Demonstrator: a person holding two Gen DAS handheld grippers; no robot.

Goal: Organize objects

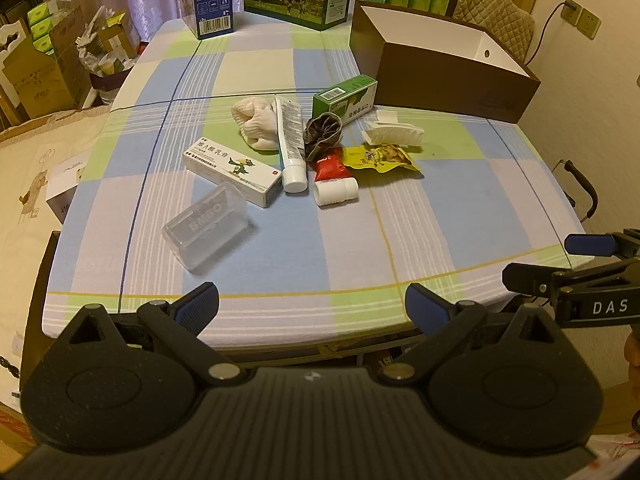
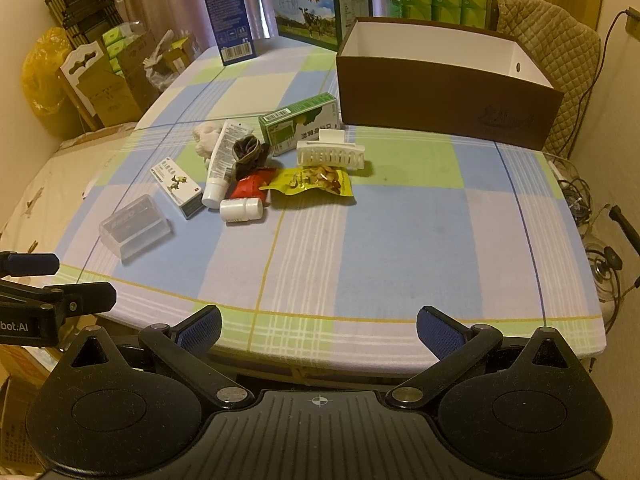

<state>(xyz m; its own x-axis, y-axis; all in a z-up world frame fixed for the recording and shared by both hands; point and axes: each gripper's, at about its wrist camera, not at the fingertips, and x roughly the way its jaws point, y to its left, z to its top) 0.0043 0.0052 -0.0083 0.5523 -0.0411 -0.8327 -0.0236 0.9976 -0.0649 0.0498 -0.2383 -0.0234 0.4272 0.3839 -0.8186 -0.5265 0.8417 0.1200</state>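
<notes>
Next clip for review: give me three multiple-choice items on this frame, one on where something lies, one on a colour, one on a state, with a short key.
1. Where does the clear plastic case lie?
A. Inside the brown box
B. On the tablecloth, nearest the grippers, apart from the pile
C. On top of the green carton

2. What colour is the snack packet beside the white hair clip?
A. Yellow
B. Blue
C. Black

3. In what state is the left gripper?
A. Shut on the white tube
B. Shut on nothing
C. Open, holding nothing

Key: 1 B, the case sits alone at the near left of the pile, on the tablecloth. 2 A, its wrapper is yellow with nuts pictured. 3 C, its blue-padded fingers stand wide apart over the table edge; the right gripper looks the same, and the brown box shows only bare white inner walls.
</notes>
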